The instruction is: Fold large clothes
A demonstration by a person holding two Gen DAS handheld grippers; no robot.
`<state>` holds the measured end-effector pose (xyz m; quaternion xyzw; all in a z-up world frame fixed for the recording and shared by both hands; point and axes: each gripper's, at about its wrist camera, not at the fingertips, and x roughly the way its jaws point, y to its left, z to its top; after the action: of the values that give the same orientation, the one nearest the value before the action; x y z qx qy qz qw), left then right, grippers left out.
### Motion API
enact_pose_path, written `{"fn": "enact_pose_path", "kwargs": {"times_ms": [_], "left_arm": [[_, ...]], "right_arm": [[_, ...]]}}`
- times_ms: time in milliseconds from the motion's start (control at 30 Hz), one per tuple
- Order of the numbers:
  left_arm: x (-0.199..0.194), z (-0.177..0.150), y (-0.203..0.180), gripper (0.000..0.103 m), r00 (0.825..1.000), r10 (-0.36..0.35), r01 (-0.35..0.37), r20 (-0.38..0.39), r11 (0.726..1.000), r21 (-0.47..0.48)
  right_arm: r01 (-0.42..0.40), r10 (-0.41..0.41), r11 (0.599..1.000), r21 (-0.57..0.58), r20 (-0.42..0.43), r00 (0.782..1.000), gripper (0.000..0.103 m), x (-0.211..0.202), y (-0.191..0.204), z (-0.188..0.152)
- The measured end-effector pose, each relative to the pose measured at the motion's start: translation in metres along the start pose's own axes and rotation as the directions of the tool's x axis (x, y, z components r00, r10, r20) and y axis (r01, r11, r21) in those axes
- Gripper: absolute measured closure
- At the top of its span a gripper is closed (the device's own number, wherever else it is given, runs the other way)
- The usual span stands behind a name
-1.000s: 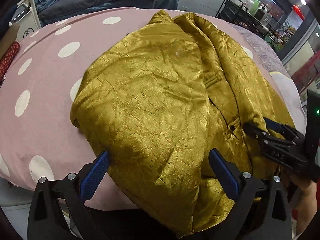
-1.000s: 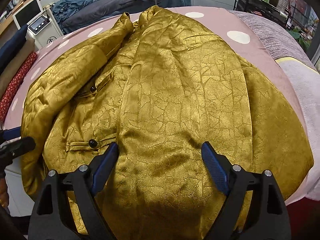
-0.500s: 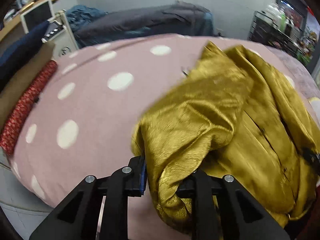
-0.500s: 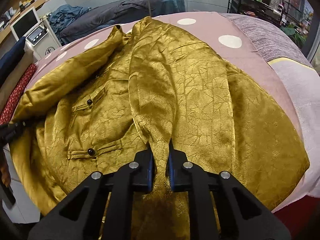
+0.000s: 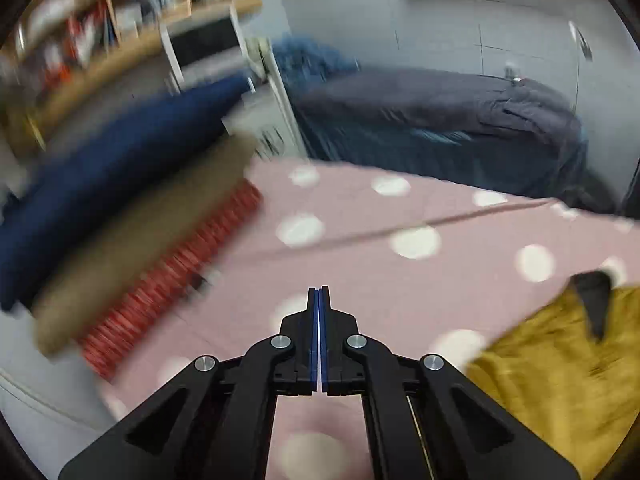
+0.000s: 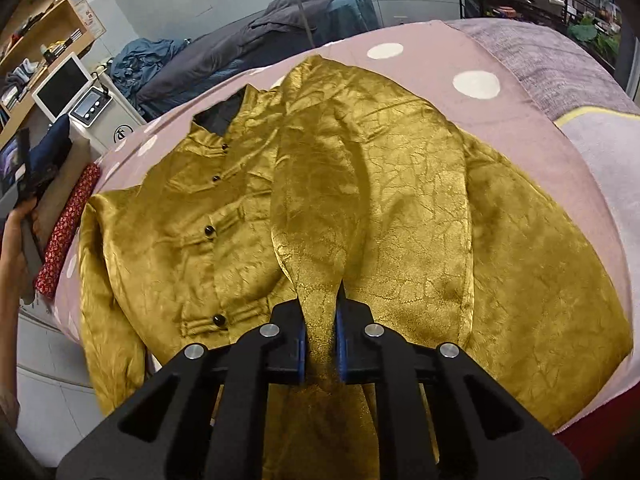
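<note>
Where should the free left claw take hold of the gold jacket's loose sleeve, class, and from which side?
Probably at the cuff end of the left sleeve, where it hangs off the bed's near edge. Come from the near left, outside the gold jacket: the cloth there looks free of the body panel. The left claw is shut and empty; the right claw already pinches the other sleeve.

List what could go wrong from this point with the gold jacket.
1. The right gripper pinches only a narrow fold of the gold jacket; the slick fabric may slip out.
2. The left gripper is shut on nothing, so that side is unsupported.
3. A sleeve overhangs the bed edge and may drag cloth off.
</note>
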<state>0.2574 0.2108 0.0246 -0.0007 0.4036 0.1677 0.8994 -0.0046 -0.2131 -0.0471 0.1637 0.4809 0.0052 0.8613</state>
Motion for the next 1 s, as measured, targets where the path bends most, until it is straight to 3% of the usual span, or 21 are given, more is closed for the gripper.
{"fn": "enact_pose_path", "kwargs": {"times_ms": [33, 67, 100, 133, 167, 233, 367, 433, 533, 667, 833, 867, 933, 967, 1000], "left_arm": [[-0.002, 0.000, 0.000, 0.094, 0.997, -0.080, 0.079, -0.021, 0.996, -0.040], [-0.007, -0.004, -0.006, 0.079, 0.994, -0.110, 0.110, -0.027, 0.994, -0.024], [-0.013, -0.013, -0.018, 0.029, 0.991, -0.132, 0.133, -0.024, 0.991, 0.027], [-0.020, -0.024, -0.026, 0.008, 0.990, -0.144, 0.144, -0.008, 0.988, 0.060], [-0.031, -0.042, -0.034, 0.008, 0.986, -0.166, 0.163, 0.022, 0.983, 0.088], [-0.042, -0.078, -0.050, 0.006, 0.980, -0.200, 0.197, 0.001, 0.965, 0.173], [-0.052, -0.147, -0.062, 0.006, 0.990, -0.138, 0.142, -0.032, 0.948, 0.285], [-0.053, -0.171, -0.052, 0.006, 0.988, -0.135, 0.149, -0.072, 0.956, 0.252], [-0.047, -0.188, -0.024, 0.006, 0.973, -0.173, 0.190, -0.155, 0.976, 0.102], [-0.041, -0.202, 0.014, 0.006, 0.958, -0.202, 0.190, -0.202, 0.979, -0.079], [-0.036, -0.217, 0.022, 0.006, 0.924, -0.272, 0.241, -0.268, 0.960, -0.143], [-0.035, -0.219, 0.021, 0.007, 0.921, -0.277, 0.246, -0.273, 0.959, -0.143], [-0.033, -0.225, 0.020, 0.007, 0.909, -0.300, 0.261, -0.290, 0.951, -0.165], [-0.030, -0.227, 0.020, 0.007, 0.896, -0.327, 0.280, -0.301, 0.941, -0.189], [-0.023, -0.231, 0.020, 0.007, 0.864, -0.385, 0.318, -0.325, 0.917, -0.240]], "right_arm": [[0.000, 0.000, 1.000, -0.005, 0.006, 1.000, 0.092, 0.000, 0.003, 0.002], [-0.003, 0.003, 1.000, -0.006, 0.012, 1.000, 0.092, 0.000, 0.005, 0.003], [-0.010, 0.010, 1.000, -0.005, 0.018, 1.000, 0.092, 0.000, 0.007, 0.004], [-0.015, 0.015, 1.000, -0.006, 0.022, 1.000, 0.092, 0.000, 0.008, 0.006], [-0.018, 0.018, 1.000, -0.008, 0.024, 1.000, 0.092, 0.000, 0.009, 0.007], [-0.014, 0.015, 1.000, -0.013, 0.031, 0.999, 0.092, 0.000, 0.007, 0.009], [0.054, -0.053, 0.998, -0.017, 0.081, 0.995, 0.095, -0.011, -0.014, 0.026], [0.127, -0.123, 0.992, -0.024, 0.125, 0.985, 0.096, -0.024, -0.032, 0.039], [0.232, -0.220, 0.972, -0.045, 0.180, 0.959, 0.097, -0.039, -0.056, 0.063], [0.411, -0.372, 0.906, -0.102, 0.276, 0.886, 0.097, -0.060, -0.086, 0.110], [0.615, -0.568, 0.787, -0.044, 0.338, 0.751, 0.098, -0.066, -0.141, 0.178], [0.630, -0.594, 0.777, -0.003, 0.327, 0.735, 0.097, -0.065, -0.154, 0.189], [0.626, -0.624, 0.774, 0.100, 0.291, 0.725, 0.097, -0.061, -0.183, 0.206], [0.632, -0.641, 0.764, 0.131, 0.274, 0.717, 0.097, -0.057, -0.192, 0.210], [0.637, -0.651, 0.757, 0.148, 0.266, 0.711, 0.097, -0.053, -0.197, 0.211]]}}
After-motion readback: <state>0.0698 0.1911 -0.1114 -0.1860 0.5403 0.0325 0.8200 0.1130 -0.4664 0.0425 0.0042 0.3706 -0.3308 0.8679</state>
